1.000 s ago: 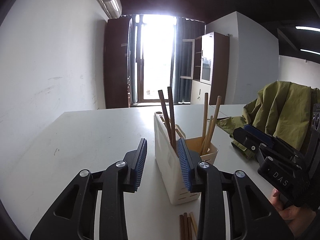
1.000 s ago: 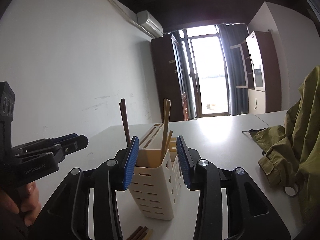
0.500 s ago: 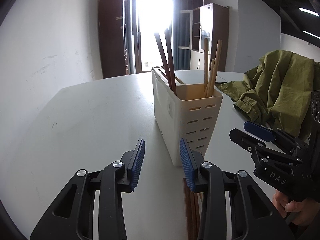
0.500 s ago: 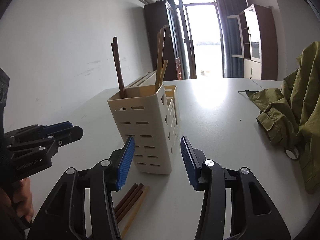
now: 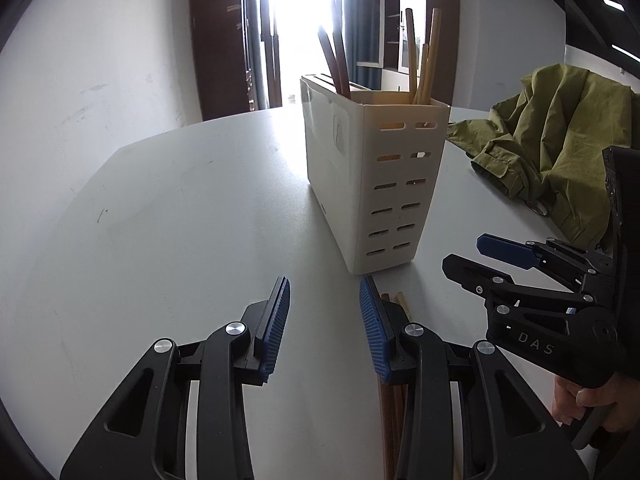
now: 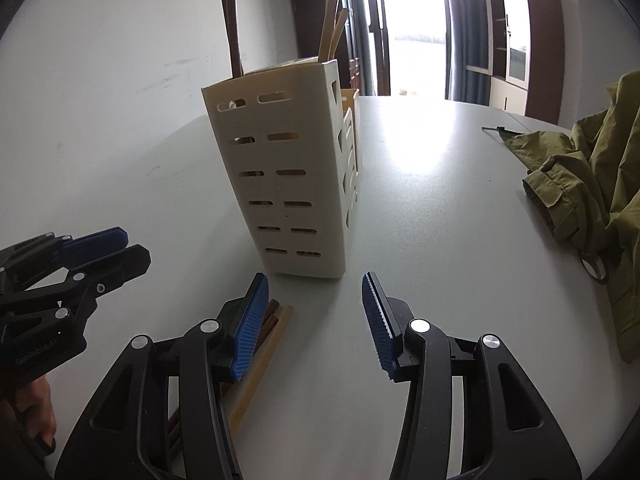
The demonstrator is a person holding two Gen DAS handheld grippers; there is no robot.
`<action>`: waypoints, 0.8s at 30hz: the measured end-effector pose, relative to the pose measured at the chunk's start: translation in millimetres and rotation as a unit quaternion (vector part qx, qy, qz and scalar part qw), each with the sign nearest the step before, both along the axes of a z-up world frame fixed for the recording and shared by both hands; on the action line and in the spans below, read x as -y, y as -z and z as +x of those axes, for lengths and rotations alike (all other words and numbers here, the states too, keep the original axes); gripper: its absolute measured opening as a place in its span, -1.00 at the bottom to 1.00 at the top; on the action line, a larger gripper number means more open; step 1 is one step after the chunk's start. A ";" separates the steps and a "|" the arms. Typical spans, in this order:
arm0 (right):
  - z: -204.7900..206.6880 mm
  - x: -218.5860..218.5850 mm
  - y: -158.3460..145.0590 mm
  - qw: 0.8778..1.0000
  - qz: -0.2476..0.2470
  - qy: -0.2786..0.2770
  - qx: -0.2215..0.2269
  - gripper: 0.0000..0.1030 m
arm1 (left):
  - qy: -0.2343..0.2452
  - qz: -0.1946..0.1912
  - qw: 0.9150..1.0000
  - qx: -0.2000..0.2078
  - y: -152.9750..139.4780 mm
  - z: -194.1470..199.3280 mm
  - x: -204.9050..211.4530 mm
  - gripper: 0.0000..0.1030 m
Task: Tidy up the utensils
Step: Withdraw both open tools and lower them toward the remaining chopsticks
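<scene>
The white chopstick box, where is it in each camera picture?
Left wrist view: the white chopstick box stands on the table, up and right of the middle, just beyond the left tongs.
Right wrist view: it stands left of the middle, beyond the right tongs.
Shared landmark: the green jacket, at the right in both.

Looks like an office or meeting room, not a kitchen. Big plain white table (image 5: 168, 216), bare scuffed white walls (image 6: 120, 40), dark wood cabinets (image 5: 218, 36), one glass-fronted cabinet (image 6: 520, 36), and a curtained balcony door (image 6: 412, 28) blown out by daylight. An olive jacket (image 5: 560, 136) is dumped on the table, with ceiling strip lights (image 5: 614, 6) overhead.
</scene>
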State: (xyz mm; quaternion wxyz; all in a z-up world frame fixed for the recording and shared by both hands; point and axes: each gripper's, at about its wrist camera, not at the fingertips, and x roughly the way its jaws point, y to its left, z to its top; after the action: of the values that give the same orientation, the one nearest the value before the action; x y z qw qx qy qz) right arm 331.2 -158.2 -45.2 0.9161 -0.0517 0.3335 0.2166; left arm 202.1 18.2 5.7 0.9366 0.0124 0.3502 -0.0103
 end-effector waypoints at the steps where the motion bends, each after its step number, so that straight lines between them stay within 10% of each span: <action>1: -0.5 -2.5 2.8 1.000 -0.006 -0.001 -0.004 -0.06 | 0.002 0.000 1.000 -0.005 3.2 -0.7 0.2 -0.30; 24: 4.0 -30.4 49.6 0.994 -0.076 -0.018 -0.082 -0.06 | 0.014 -0.011 0.999 -0.049 28.5 8.9 -7.5 -0.29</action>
State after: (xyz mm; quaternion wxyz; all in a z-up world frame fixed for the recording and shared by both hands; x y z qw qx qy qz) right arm 335.2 -127.8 -94.8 0.8751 -0.1093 0.4221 0.2101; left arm 211.0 25.7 -22.8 0.9181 0.0068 0.3953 -0.0274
